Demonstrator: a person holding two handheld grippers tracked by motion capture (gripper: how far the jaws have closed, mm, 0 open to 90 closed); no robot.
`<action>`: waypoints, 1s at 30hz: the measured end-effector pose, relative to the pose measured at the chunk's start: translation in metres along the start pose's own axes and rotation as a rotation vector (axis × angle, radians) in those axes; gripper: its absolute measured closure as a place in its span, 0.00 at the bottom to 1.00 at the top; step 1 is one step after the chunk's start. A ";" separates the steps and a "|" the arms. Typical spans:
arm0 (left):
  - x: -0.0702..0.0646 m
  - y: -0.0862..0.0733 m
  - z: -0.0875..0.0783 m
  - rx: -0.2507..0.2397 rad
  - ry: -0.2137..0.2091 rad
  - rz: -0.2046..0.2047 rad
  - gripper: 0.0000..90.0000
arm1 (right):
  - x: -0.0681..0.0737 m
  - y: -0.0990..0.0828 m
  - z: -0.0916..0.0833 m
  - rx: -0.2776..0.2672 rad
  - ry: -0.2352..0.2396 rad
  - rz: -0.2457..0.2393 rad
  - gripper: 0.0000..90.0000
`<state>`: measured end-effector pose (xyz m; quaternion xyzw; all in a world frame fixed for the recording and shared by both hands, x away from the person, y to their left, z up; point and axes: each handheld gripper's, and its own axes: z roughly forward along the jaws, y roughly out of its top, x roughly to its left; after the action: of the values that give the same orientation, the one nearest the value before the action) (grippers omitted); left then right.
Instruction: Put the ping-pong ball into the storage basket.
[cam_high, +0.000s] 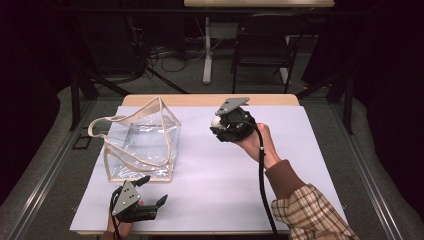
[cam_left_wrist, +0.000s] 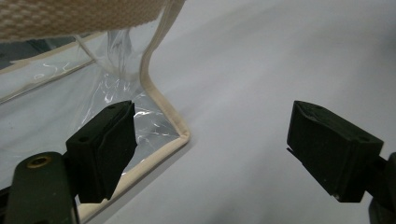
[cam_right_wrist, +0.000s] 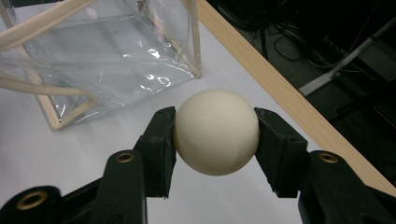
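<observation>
So the cream ball is round, no long axis to speak of, pinched in my right tongs above the white tabletop, near the clear bag. My left tongs gape wide at the bag's near corner.

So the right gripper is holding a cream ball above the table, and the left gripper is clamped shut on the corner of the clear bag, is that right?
Not quite. The left gripper is not clamped on the clear bag: the left gripper view shows its jaws wide apart, one beside the bag's corner, gripping nothing. The rest holds: the right gripper holds the cream ball above the table.
</observation>
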<state>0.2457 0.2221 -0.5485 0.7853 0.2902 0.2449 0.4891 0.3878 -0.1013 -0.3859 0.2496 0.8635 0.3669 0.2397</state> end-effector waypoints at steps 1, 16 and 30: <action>0.000 0.000 0.000 0.000 0.000 0.001 0.18 | 0.000 0.001 0.000 0.000 0.003 0.000 0.57; 0.000 0.000 0.000 0.000 0.000 0.001 0.18 | 0.007 0.010 0.002 -0.003 0.012 -0.023 0.57; 0.000 0.000 0.000 0.000 0.004 0.000 0.18 | 0.012 0.017 0.004 -0.004 0.023 -0.041 0.57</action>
<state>0.2452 0.2222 -0.5483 0.7848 0.2911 0.2464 0.4885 0.3851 -0.0819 -0.3787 0.2272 0.8705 0.3663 0.2375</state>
